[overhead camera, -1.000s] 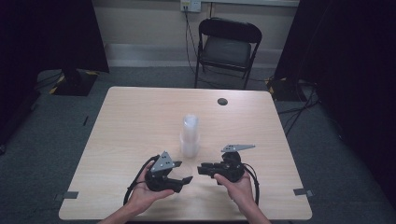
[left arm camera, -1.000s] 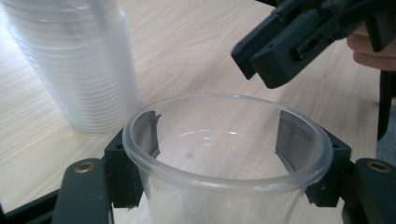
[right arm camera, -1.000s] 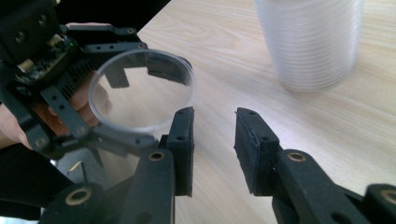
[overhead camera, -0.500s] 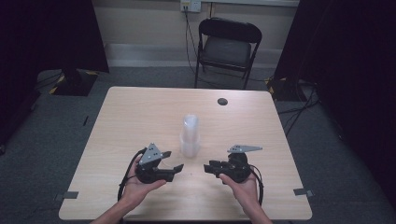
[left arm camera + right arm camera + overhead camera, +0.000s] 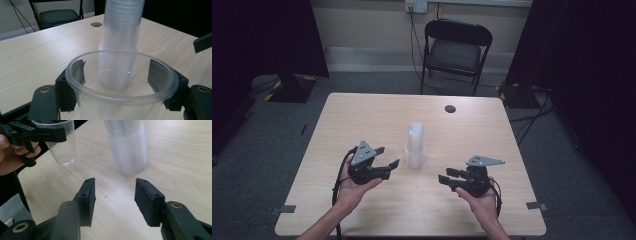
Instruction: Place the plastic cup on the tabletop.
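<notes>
The left claw point(image 5: 388, 165) pinches a clear cup point(image 5: 120, 87) by its walls just under the rim, one jaw on each side, and holds it upright off the table point(image 5: 362, 120). Just ahead of that claw and to its right stands the stack point(image 5: 415, 146) of clear cups on the table, apart from the held cup. The right claw point(image 5: 447, 176) is to the right of the stack, near it but not touching; its jaws have just been opening and now stand spread with nothing between them, above bare table.
</notes>
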{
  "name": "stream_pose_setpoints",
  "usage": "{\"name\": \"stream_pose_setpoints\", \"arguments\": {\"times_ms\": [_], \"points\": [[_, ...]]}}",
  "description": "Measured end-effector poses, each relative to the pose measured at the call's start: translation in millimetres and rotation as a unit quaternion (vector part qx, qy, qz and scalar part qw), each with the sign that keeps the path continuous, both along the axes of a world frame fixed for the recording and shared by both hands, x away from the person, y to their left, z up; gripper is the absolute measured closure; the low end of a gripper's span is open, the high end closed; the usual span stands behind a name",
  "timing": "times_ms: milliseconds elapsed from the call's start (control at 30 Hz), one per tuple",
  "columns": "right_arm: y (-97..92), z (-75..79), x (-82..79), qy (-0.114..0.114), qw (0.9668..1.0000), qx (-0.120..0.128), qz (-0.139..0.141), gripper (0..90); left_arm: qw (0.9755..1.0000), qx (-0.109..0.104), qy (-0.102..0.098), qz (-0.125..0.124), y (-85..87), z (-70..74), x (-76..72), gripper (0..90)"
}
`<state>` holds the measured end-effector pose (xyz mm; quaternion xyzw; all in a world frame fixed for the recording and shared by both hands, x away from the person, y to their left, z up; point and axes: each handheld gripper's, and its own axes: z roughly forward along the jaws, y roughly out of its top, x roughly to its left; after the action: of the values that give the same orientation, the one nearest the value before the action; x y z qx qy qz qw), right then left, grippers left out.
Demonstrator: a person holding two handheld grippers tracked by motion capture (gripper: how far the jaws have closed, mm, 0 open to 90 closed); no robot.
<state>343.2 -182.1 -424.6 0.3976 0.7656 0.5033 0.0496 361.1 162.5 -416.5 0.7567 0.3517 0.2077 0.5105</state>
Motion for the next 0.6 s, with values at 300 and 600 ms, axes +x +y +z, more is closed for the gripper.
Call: {"name": "stream_pose_setpoints", "arguments": {"times_ms": [300, 600], "points": [[-19.9, -6.0, -6.6, -0.002, 1.0000, -0.008, -0.004, 50.2, 0.9990, 0.002, 0.018, 0.040, 14.0, -0.9, 18.3, 29.4], [-37.9, -19.3, -6.1, 0.012, 0.9994, -0.022, -0.024, 42.8, 0.9974, -0.027, 0.009, 0.066, 22.2, 1.2, 34.0, 30.2]]}}
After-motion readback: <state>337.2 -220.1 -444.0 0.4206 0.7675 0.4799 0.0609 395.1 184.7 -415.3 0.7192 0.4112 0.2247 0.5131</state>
